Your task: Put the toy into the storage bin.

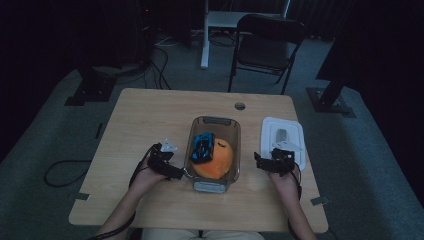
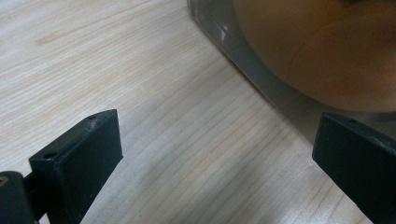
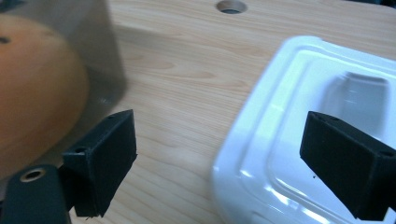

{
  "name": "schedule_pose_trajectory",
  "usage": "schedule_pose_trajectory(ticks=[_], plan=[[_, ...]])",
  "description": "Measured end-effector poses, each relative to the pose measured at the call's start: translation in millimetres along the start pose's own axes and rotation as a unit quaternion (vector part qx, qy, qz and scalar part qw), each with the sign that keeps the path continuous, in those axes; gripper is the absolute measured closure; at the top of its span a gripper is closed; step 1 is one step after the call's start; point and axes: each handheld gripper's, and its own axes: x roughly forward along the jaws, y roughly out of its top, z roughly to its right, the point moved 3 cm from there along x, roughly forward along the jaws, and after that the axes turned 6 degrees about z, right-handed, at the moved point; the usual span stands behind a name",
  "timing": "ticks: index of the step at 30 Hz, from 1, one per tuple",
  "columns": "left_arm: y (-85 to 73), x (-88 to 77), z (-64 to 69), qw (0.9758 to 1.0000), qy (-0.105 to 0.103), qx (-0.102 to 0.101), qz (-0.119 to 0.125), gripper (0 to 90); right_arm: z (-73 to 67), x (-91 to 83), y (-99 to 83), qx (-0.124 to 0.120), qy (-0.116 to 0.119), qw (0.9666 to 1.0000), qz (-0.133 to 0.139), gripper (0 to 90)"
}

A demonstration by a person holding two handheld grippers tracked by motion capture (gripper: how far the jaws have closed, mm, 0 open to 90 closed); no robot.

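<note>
- High view: a clear box [image 1: 198, 187] stands in the middle of the table [image 1: 150, 115], and inside it lie an orange ball [image 1: 217, 162] and a blue toy car [image 1: 203, 147] that leans on the ball. The white lid [image 1: 270, 130] lies flat on the table to the right of the box, so I judge that the filling is done and the closing is left. The left gripper [image 1: 175, 172] is at the left wall of the box, and the right gripper [image 1: 262, 161] is between the box and the lid.
- Left gripper view: the jaws of the left gripper [image 2: 217, 154] stand wide apart and hold nothing. Between them is bare table, and the right jaw is just beside the box wall [image 2: 261, 88], behind which the ball [image 2: 327, 51] shows.
- Right gripper view: the right gripper [image 3: 219, 154] is also spread wide and empty. Its right jaw is over the lid [image 3: 261, 140], its left jaw is near the box [image 3: 109, 60], and it seems ready to take the edge of the lid.
</note>
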Motion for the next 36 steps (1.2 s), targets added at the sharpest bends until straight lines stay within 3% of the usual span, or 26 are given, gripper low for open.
schedule_pose_trajectory(ticks=[2,6,11,14,19,23,27,36], plan=[[1.6,1.3,2.8,1.0,-0.003,0.002,0.001,2.2,8.6,-2.3,0.4,0.003,-0.02,0.9998,0.0,10.6],[3.4,1.4,7.2,0.9998,0.008,0.019,-0.006,2.2,31.4,-4.8,1.1,0.036,-0.061,0.9974,0.007,13.4],[3.4,1.0,13.9,0.9998,0.001,0.021,-0.003,2.2,52.0,2.1,-1.5,0.049,-0.097,0.994,-0.014,13.8],[3.9,3.4,19.7,0.9997,-0.008,0.024,-0.006,2.2,55.7,9.6,-2.8,0.05,-0.105,0.9929,-0.025,15.3],[3.1,4.7,24.9,0.9994,-0.006,0.035,-0.003,2.2,59.6,26.5,-1.9,0.042,-0.118,0.9913,-0.039,20.2],[1.3,5.1,25.2,0.9994,-0.006,0.033,-0.001,2.1,66.6,38.6,-1.9,0.059,-0.121,0.9896,-0.05,29.1],[-0.1,5.3,25.7,0.9995,-0.009,0.03,0.001,2.2,71.9,44.6,-4.3,0.068,-0.129,0.9876,-0.06,43.4],[-1.4,5.9,26.1,0.9995,-0.006,0.031,0.003,2.2,73.9,49.7,-13.9,0.079,-0.114,0.9876,-0.073,65.0]])
